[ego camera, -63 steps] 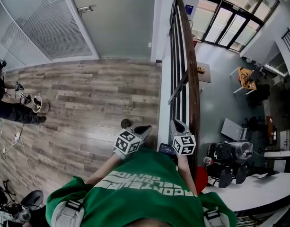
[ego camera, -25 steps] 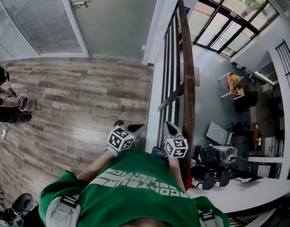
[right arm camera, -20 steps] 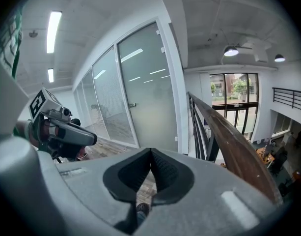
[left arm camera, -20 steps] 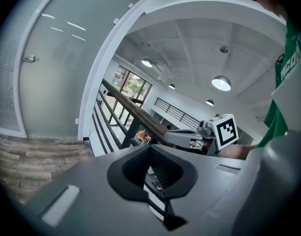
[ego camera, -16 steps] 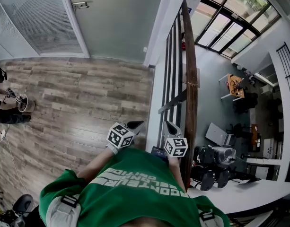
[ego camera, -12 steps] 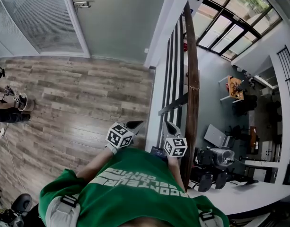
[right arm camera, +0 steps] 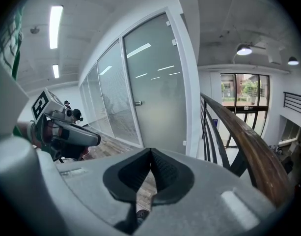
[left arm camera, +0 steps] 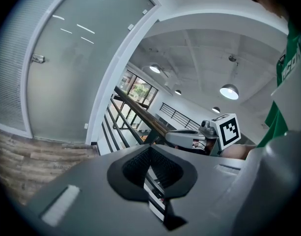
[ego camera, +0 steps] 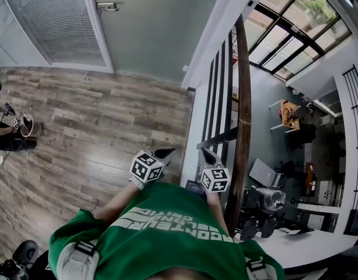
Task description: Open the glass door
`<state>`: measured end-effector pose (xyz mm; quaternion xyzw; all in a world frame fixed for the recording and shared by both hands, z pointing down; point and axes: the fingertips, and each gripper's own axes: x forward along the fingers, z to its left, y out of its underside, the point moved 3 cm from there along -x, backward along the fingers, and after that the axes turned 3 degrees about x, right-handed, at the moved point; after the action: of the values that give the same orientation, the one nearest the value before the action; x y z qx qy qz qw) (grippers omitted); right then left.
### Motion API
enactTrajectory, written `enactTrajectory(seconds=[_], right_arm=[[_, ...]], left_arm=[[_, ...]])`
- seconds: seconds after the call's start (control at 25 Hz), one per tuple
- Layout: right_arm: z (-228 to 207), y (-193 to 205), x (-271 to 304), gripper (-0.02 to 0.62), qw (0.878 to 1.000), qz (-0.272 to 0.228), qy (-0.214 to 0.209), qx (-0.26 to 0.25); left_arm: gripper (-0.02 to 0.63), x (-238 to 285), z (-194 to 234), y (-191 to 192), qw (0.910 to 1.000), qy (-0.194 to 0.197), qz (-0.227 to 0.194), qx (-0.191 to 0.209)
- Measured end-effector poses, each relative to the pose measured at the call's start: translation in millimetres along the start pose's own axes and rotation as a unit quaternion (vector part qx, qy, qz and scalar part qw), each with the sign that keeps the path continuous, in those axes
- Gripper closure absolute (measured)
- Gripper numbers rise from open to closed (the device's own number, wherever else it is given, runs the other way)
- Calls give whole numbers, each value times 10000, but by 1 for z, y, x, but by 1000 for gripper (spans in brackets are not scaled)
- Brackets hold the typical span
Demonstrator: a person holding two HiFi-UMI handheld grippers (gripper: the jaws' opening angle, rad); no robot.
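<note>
The frosted glass door (ego camera: 146, 31) stands shut ahead, past the wooden floor, with a metal handle (ego camera: 107, 6) on its left side. It shows in the left gripper view as the door (left arm camera: 74, 68) with its handle (left arm camera: 38, 59), and in the right gripper view as the door (right arm camera: 155, 90) with its handle (right arm camera: 137, 103). My left gripper (ego camera: 166, 153) and right gripper (ego camera: 205, 154) are held side by side in front of my chest, far short of the door. Both are shut with nothing in them: left gripper (left arm camera: 150, 150), right gripper (right arm camera: 151, 154).
A wooden handrail (ego camera: 244, 115) on dark bars runs along my right, with a lower hall beyond it. A white door frame post (ego camera: 216, 37) stands between door and railing. A blind-covered glass wall (ego camera: 44, 22) is left of the door. A person (ego camera: 3, 127) crouches at the far left.
The view has advanced along the railing towards the door, which looks larger now. The crouching person has slid towards the left edge. Both grippers stay shut in front of my chest.
</note>
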<state>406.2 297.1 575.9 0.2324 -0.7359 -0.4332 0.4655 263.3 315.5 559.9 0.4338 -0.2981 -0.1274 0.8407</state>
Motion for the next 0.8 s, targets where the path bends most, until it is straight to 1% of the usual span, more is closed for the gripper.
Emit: enactTrajectory(seconds=[0.36,0.56,0.8], right_arm=[[21,-26,56,603,9995,94,-242,-154],[26,-37,72,603,9996,90,-209,-184],[33,-38,86,603,9996,149,-165,-188]], left_arm=[[591,-8,60,-22,9995,-207,-150,-159],[591,-12,78,-34,9996,-170,-192,-113],[591,-14,102,-33,9997,-176,-131,-135]])
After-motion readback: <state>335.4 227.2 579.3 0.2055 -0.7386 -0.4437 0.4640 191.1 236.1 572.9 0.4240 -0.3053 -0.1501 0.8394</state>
